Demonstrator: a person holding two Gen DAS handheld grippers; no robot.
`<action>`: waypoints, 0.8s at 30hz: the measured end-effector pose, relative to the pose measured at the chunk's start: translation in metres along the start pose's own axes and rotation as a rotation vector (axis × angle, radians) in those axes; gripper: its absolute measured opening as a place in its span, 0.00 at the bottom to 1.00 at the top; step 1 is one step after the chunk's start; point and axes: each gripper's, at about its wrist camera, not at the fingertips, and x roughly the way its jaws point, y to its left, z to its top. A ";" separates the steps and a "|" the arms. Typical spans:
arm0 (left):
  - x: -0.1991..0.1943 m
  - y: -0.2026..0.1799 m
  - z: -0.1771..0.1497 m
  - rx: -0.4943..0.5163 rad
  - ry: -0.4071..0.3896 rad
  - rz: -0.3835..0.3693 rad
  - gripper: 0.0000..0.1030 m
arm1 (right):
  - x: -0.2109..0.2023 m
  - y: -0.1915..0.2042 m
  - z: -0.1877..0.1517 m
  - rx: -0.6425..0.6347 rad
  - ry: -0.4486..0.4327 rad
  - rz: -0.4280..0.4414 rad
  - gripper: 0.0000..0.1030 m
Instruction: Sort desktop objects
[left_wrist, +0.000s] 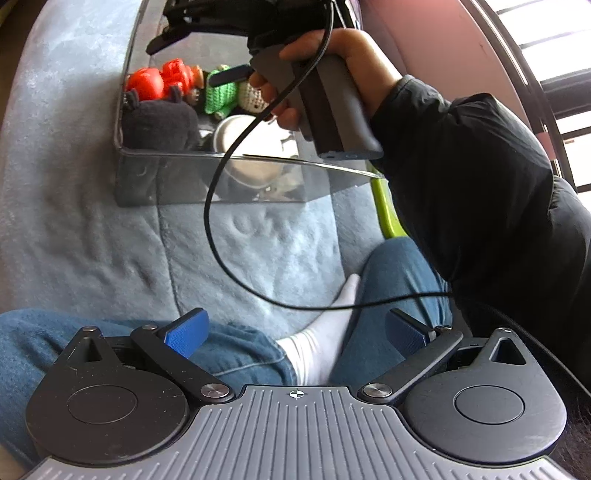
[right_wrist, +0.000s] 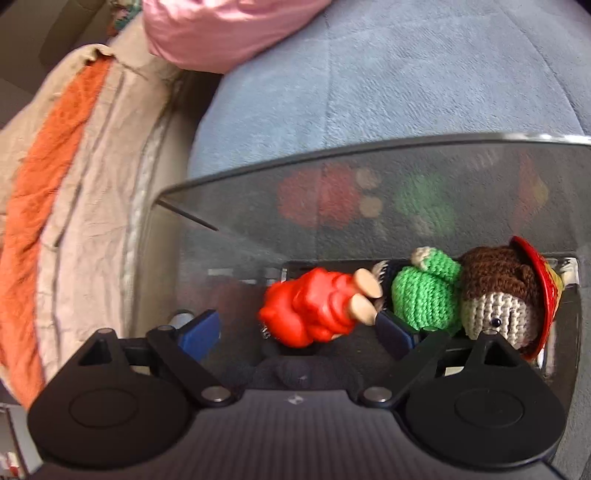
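right tool open over red figure, figure's lower part hidden

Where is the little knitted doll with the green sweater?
The knitted doll lies in the clear bin, right of the red toy figure in the right wrist view, beside the open right gripper.

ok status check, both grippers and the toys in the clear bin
Left gripper open, empty, above lap. Right gripper open inside clear bin, red figure between its fingers, not gripped. Crocheted doll crowding right finger.
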 end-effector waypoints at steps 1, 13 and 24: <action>0.000 -0.002 -0.001 0.004 0.000 0.003 1.00 | -0.004 0.000 -0.001 0.004 -0.007 0.005 0.89; 0.010 -0.029 -0.007 0.043 -0.008 0.048 1.00 | -0.090 -0.019 -0.028 0.005 -0.084 0.122 0.90; -0.004 -0.016 0.014 0.043 -0.140 0.024 1.00 | -0.202 -0.077 -0.080 -0.011 -0.329 0.165 0.90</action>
